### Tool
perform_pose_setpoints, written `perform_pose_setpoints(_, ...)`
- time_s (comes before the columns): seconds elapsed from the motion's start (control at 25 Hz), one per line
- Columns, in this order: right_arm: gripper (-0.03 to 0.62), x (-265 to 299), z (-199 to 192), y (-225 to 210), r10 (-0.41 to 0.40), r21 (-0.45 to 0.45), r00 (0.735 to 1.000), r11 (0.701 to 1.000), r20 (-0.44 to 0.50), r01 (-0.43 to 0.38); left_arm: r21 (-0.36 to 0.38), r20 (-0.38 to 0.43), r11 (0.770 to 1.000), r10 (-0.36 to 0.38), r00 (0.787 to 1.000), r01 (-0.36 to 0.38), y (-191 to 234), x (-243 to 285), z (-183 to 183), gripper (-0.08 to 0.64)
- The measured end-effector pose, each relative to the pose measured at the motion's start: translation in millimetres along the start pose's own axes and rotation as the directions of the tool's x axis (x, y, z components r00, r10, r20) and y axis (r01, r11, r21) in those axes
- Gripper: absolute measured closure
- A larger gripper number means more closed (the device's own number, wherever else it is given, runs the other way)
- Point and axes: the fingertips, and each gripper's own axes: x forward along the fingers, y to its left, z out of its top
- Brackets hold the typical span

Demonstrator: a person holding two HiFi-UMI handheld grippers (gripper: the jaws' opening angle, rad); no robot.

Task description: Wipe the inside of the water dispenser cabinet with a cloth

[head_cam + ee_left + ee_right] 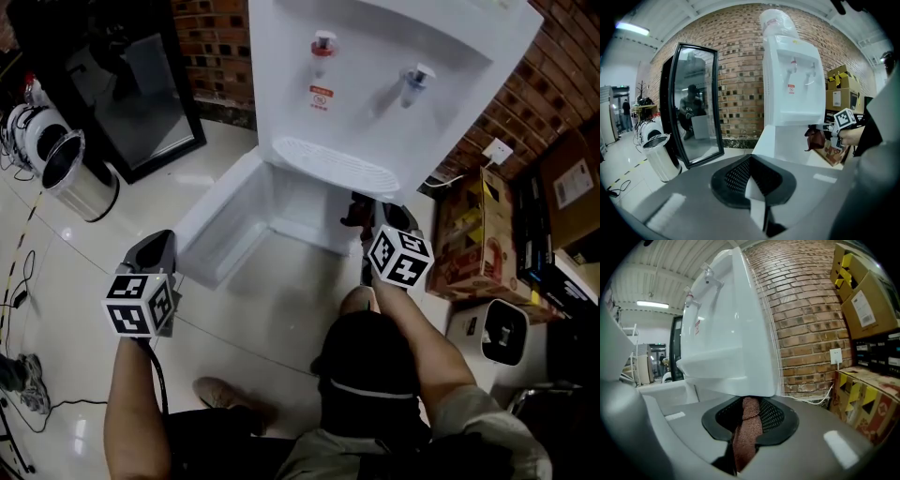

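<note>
The white water dispenser [375, 84] stands against a brick wall. Its lower cabinet [300, 202] is open, with the door [220, 225] swung out to the left. My right gripper [367, 217] is at the cabinet's right front corner, shut on a reddish-brown cloth [357, 210]. In the right gripper view the cloth [747, 427] hangs pinched between the jaws, just under the dispenser's side [731, 333]. My left gripper [159, 246] hangs over the floor to the left of the door. Its jaws are shut with nothing in them [757, 187]. The left gripper view also shows the cloth [815, 139].
A black-framed glass panel [141, 84] leans on the wall at the left, with a steel bin [80, 173] beside it. Cardboard boxes [473, 234] crowd the dispenser's right, under a wall socket [497, 150]. Cables [23, 272] trail across the glossy floor.
</note>
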Motion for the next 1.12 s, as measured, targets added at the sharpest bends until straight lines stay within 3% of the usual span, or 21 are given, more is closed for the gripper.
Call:
perform_pose_setpoints(0.32,0.5,-7,-1,-3,0.049,-0.15,0.998,0.987,-0.026,-0.052,-0.002,-0.01,1.0,0.02,1.0,-0.02,3,4,3,0.56)
perform_pose_setpoints(0.6,0.5,-15,-11,-24,-0.003,-0.161,0.999,0.987,-0.033,-0.002,-0.008,-0.002,1.0,0.027,1.0,-0.027,3,2,3,0.56)
perform_pose_setpoints(0.72,0.5,-10,-22,-25,-0.009,-0.193,0.998,0.981,-0.057,-0.002,0.025,-0.011,0.999,0.032,0.999,-0.031,-1,1,3,0.56)
perform_pose_setpoints(0.88,0.499,1,-56,-27,-0.033,-0.231,0.991,0.973,-0.133,0.001,0.069,-0.021,0.997,0.034,0.999,-0.032,-3,-1,2,0.56)
perform_pose_setpoints(1.12,0.497,18,-142,-44,-0.1,-0.263,0.951,0.965,-0.292,0.021,0.048,-0.015,0.998,0.041,0.999,-0.041,-2,-2,5,0.56)
